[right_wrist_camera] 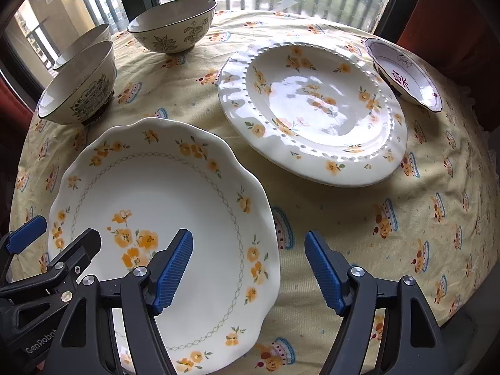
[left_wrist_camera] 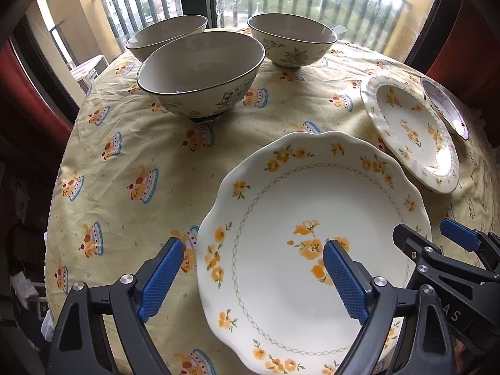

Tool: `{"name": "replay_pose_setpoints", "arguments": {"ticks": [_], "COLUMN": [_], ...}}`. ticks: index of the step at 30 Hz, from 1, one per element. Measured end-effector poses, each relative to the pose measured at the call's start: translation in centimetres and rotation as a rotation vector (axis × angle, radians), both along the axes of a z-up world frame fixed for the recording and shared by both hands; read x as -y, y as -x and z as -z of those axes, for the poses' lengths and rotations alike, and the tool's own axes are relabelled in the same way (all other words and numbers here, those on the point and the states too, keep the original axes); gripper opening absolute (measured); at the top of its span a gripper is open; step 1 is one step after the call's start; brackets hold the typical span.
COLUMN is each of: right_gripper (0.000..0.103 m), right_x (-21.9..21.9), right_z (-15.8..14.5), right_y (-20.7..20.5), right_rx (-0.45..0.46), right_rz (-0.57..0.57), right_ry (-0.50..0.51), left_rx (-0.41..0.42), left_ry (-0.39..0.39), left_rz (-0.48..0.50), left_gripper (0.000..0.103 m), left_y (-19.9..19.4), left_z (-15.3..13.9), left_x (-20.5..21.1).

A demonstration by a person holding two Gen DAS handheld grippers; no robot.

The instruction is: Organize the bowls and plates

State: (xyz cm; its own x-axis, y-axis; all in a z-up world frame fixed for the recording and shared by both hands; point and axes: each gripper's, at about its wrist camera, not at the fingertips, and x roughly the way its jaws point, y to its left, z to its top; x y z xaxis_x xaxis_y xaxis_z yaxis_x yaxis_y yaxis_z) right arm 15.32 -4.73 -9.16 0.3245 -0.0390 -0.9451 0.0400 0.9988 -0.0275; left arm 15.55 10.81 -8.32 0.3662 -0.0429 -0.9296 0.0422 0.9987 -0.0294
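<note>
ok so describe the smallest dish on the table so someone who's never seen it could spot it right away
On the round table with the yellow cake-print tablecloth, look toward the right edge, just past the beaded-rim plate with orange flowers. There sits the small dish. Unlike the two larger orange-flowered plates and the three bowls on the table's left side, it has a dark purple rim and purple markings inside.

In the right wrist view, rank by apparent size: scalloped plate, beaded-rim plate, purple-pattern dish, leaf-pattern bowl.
1. scalloped plate, though it is nearest the camera, so its lead over 2 is unsure
2. beaded-rim plate
3-4. purple-pattern dish and leaf-pattern bowl look alike; no ranking
</note>
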Motion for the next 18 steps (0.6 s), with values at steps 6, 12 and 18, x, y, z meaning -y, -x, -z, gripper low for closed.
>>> {"name": "replay_pose_setpoints", "arguments": {"ticks": [6,12,18], "right_gripper": [0.080,0.083,0.087], "right_x": [1.4,3.1,5.0], "right_z": [-2.9,-6.0,-6.9], "right_y": [1.0,1.3,0.1], "right_rx": [0.054,0.103,0.124], "right_rz": [0.025,0.067,0.068], "right_ry": [0.009,0.010,-0.004], "left_rx": [0.027,0.090,0.100], "left_ry": [0.007,0.004,0.008], "left_rz": [0.027,0.054,0.029], "left_gripper": [0.097,0.098,0.099], "left_y": [0.5,0.0,-1.1], "left_z": [-2.2,-4.9,-5.4], "left_x": [1.1,2.5,3.9]}}
